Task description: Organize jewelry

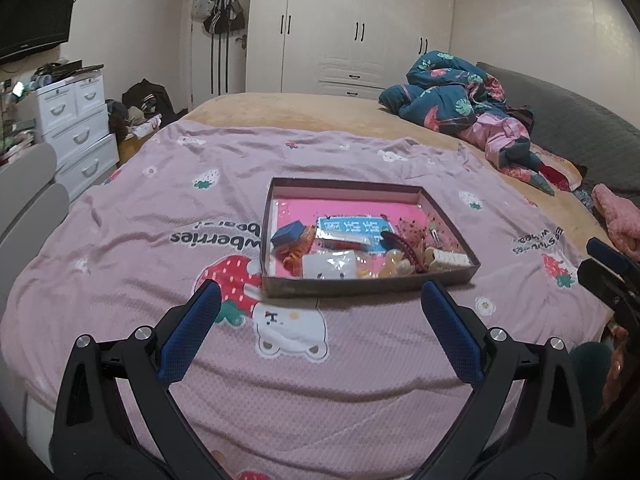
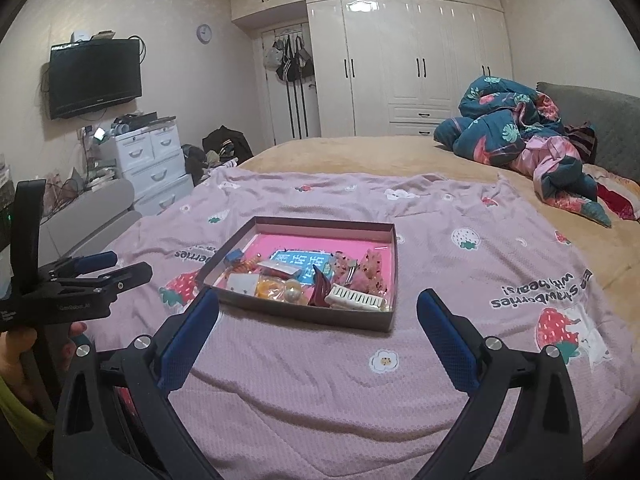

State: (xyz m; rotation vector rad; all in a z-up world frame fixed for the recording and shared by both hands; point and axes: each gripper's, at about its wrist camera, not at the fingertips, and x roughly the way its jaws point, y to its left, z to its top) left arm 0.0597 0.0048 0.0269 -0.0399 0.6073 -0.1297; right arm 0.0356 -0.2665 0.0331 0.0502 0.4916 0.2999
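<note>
A shallow brown box [image 1: 360, 286] with a pink floor lies on the pink strawberry blanket [image 1: 160, 216]; it also shows in the right wrist view [image 2: 304, 314]. Inside it lie a small blue box [image 1: 289, 234], an orange coil tie [image 1: 300, 251], a white card [image 1: 329, 266], a white comb clip [image 1: 450, 260], a dark red clip [image 1: 404, 250] and pink fabric pieces [image 2: 370, 272]. My left gripper [image 1: 320, 292] is open and empty, just in front of the box. My right gripper [image 2: 318, 300] is open and empty, over the box's near edge.
A folded teal and pink quilt [image 1: 460, 108] lies at the far right of the bed. White drawers [image 1: 72, 120] and a wall TV [image 2: 94, 76] stand at the left. White wardrobes [image 2: 420, 64] fill the back wall.
</note>
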